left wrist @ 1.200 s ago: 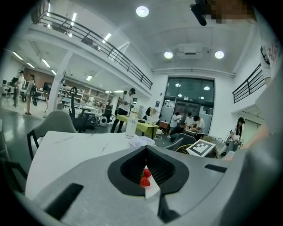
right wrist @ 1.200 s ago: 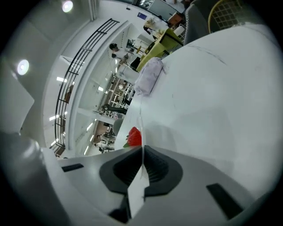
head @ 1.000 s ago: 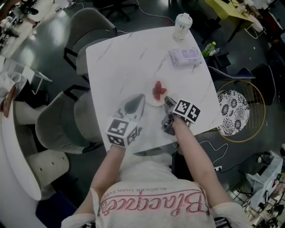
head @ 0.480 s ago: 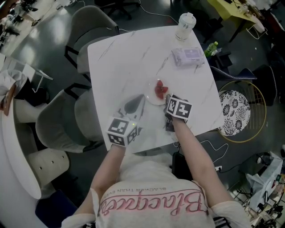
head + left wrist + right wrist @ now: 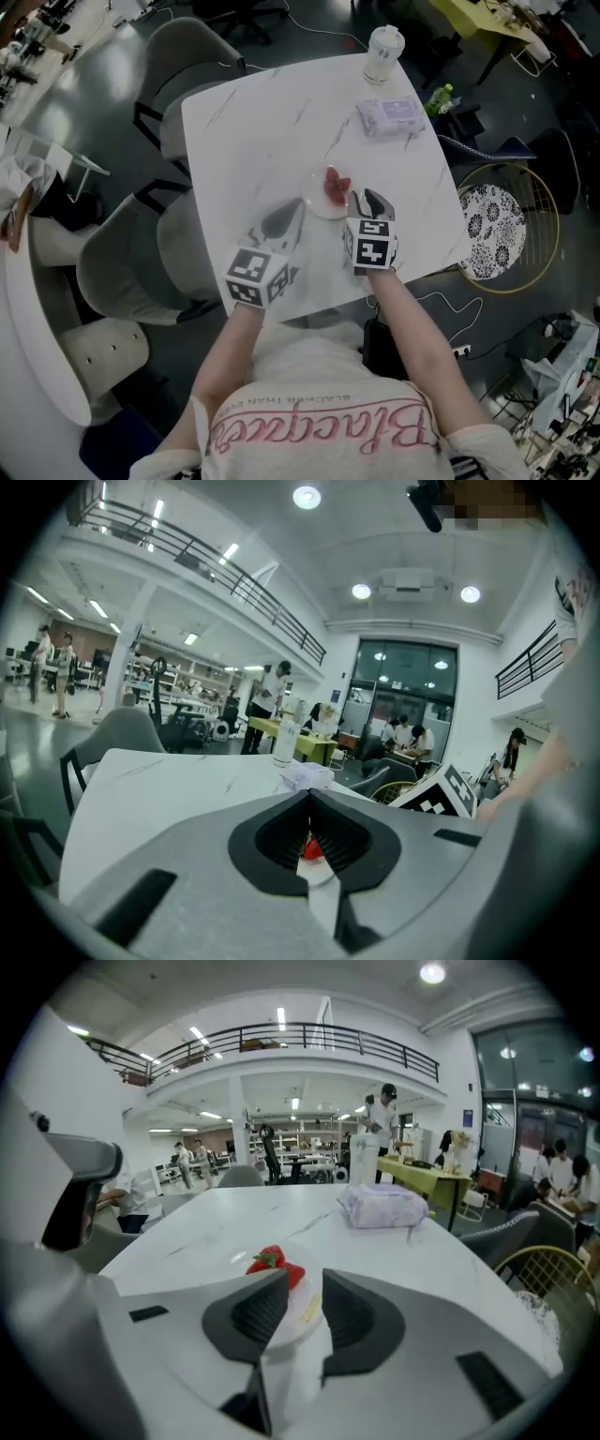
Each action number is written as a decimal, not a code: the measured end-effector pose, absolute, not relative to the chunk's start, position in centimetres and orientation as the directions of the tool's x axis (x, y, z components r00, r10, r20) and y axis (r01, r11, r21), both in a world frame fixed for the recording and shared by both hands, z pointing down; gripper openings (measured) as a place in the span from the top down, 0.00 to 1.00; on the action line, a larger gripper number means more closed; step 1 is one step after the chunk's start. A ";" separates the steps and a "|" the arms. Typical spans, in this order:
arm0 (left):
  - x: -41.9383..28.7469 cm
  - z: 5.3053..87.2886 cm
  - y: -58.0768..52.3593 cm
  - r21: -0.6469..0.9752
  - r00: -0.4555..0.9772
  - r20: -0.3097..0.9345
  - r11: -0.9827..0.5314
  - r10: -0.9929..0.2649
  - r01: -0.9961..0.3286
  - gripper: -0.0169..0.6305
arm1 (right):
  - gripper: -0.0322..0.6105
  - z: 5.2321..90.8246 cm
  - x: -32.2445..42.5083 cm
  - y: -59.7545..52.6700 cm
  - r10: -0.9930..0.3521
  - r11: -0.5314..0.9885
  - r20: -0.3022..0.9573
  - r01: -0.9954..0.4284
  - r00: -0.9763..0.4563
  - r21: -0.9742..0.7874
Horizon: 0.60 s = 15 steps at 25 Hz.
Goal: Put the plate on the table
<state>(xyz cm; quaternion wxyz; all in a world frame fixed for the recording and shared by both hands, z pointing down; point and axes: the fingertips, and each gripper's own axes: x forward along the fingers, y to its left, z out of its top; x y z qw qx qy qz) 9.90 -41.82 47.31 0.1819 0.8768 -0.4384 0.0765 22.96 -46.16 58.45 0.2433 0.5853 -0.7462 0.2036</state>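
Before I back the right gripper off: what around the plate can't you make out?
Near rim of plate, right gripper view: behind jaws of the open right gripper, contact unclear.
Most of plate, left gripper view: behind the shut left gripper.
Label on bottle, head view: too small.

Dark grey floor [image 5: 103, 94]. White marble table [image 5: 253, 131] in the centre, grey chairs [image 5: 117, 258] left, gold-rimmed round stand [image 5: 487, 234] right. Far side, I note a railed balcony [image 5: 300, 1035], ceiling spotlights [image 5: 307, 496] and a glass wall [image 5: 417, 682].

wipes pack [image 5: 391, 117], lidded cup [image 5: 383, 54] well beyond right tongs [image 5: 367, 200]; grey chair [image 5: 122, 267] left of left tongs [image 5: 292, 212]
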 end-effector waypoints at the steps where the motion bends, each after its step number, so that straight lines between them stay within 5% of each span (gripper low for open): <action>1: 10.0 47.2 -41.7 0.251 0.608 0.290 -0.554 -0.739 -0.794 0.97 | 0.82 57.6 22.9 -45.8 -0.794 0.245 0.573 -0.970 -0.205 -0.008; 15: 12.1 44.0 -38.5 0.196 0.677 0.216 -0.648 -0.703 -0.736 0.97 | 0.85 46.1 22.7 -39.0 -0.915 0.298 0.297 -0.954 -0.274 0.036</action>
